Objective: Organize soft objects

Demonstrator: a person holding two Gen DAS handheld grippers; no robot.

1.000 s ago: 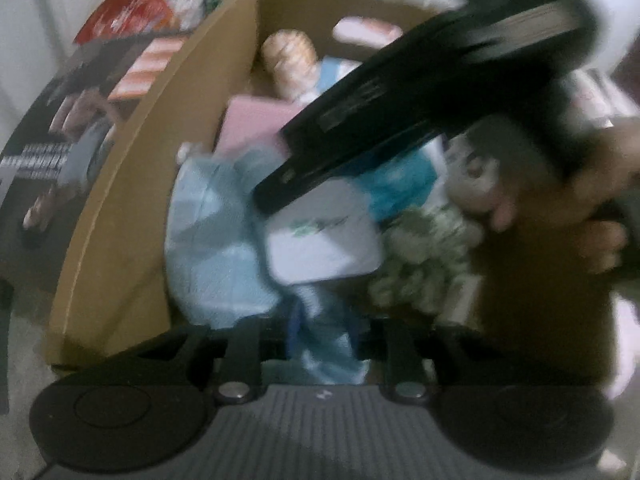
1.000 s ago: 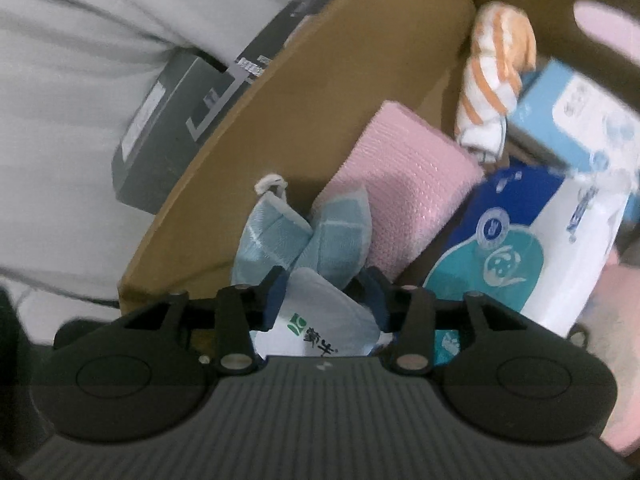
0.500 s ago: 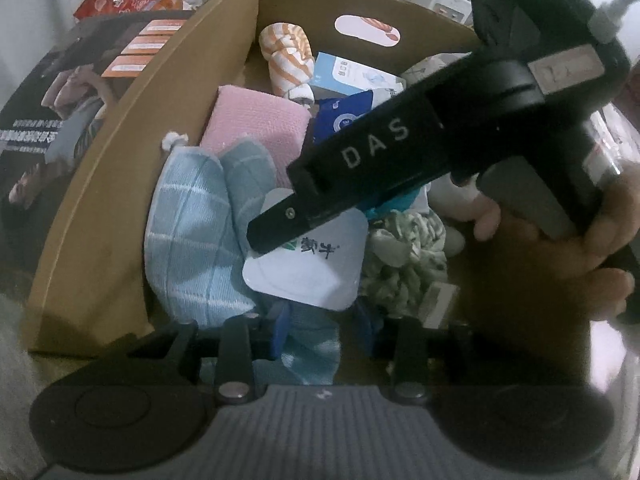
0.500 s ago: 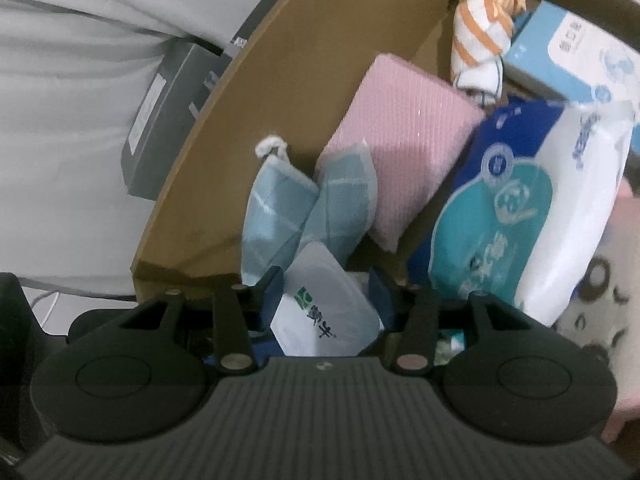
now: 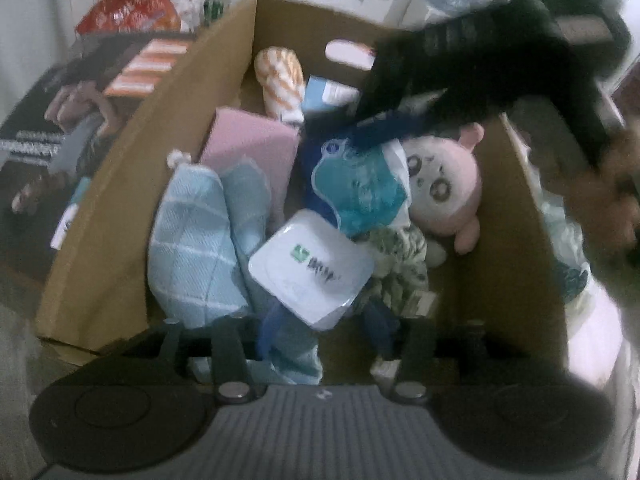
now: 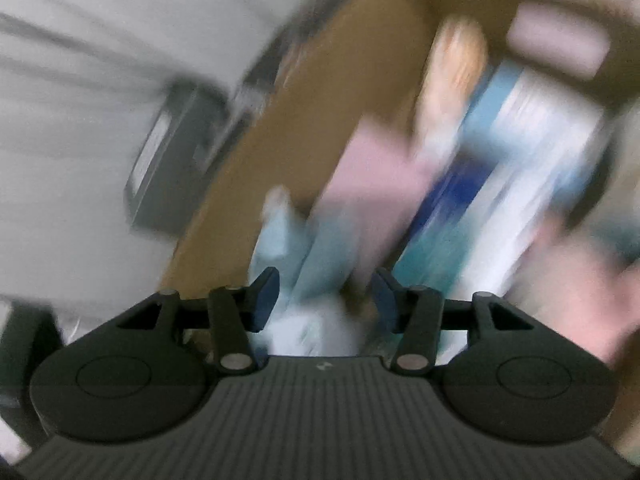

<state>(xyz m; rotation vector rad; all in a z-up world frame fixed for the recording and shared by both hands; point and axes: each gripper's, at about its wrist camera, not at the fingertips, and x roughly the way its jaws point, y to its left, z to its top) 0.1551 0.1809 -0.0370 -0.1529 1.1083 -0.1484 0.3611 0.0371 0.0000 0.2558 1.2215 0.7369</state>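
A cardboard box [image 5: 132, 184] holds soft things: a white tissue pack [image 5: 310, 268] lying loose on top, a light blue checked cloth [image 5: 192, 248], a pink towel [image 5: 248, 148], a blue wipes pack [image 5: 356, 188], a pink plush toy [image 5: 444, 184], a striped orange cloth [image 5: 280, 76] and a green patterned scrunchie [image 5: 404, 256]. My left gripper [image 5: 322, 340] hangs over the box's near end with its jaws apart around a blue cloth. My right gripper [image 6: 326, 294] is open and empty above the box; its view is blurred. It shows in the left wrist view as a black body [image 5: 472, 64].
A dark printed carton [image 5: 68, 132] and a red packet [image 5: 128, 4] lie left of the box. A grey box [image 6: 168, 160] sits beside the cardboard wall [image 6: 320, 128] in the right wrist view. A hand [image 5: 600, 200] is at the right.
My right gripper has let go of the white tissue pack, opened and pulled up and back. The pack now lies in the box. The plush toy has come into view.
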